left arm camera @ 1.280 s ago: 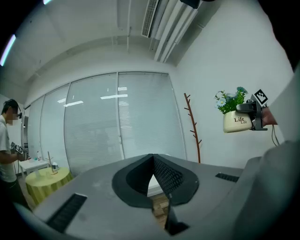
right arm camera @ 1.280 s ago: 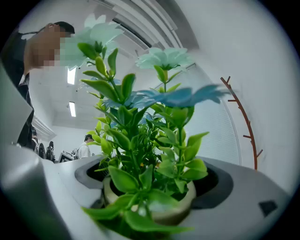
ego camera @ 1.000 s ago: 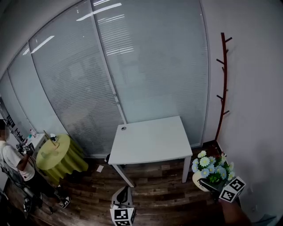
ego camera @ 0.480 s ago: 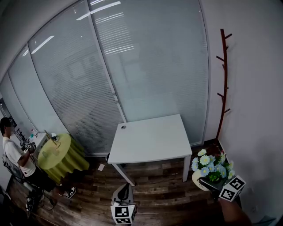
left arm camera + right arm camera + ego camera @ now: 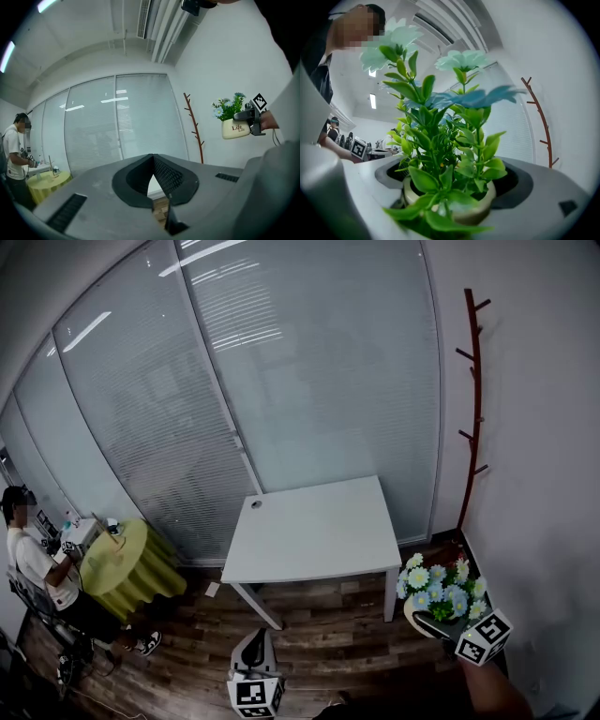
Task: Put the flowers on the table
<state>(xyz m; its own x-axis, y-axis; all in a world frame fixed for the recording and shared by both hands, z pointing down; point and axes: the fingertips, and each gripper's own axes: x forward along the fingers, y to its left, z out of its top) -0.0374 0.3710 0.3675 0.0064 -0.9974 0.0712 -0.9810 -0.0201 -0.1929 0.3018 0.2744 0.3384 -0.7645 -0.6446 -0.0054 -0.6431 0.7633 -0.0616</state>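
Note:
A cream pot of blue and white flowers [image 5: 436, 592] hangs in the air at the lower right of the head view, off the right front corner of the white table [image 5: 314, 531]. My right gripper [image 5: 441, 626] is shut on the flower pot [image 5: 450, 206], whose green leaves fill the right gripper view. My left gripper [image 5: 253, 667] sits low in the middle, in front of the table, shut and holding nothing; its jaws [image 5: 152, 183] meet in the left gripper view. That view also catches the flower pot [image 5: 234, 127] at the right.
A brown coat rack [image 5: 472, 409] stands against the right wall beside the table. Glass walls with blinds run behind. At the far left are a round table with a yellow-green cloth [image 5: 117, 563] and a person [image 5: 37, 577]. The floor is dark wood.
The view has shifted slightly, so the table and both grippers sit a bit further left. The flower pot stays in the right gripper. The person at the left has stepped closer to the yellow-green table.

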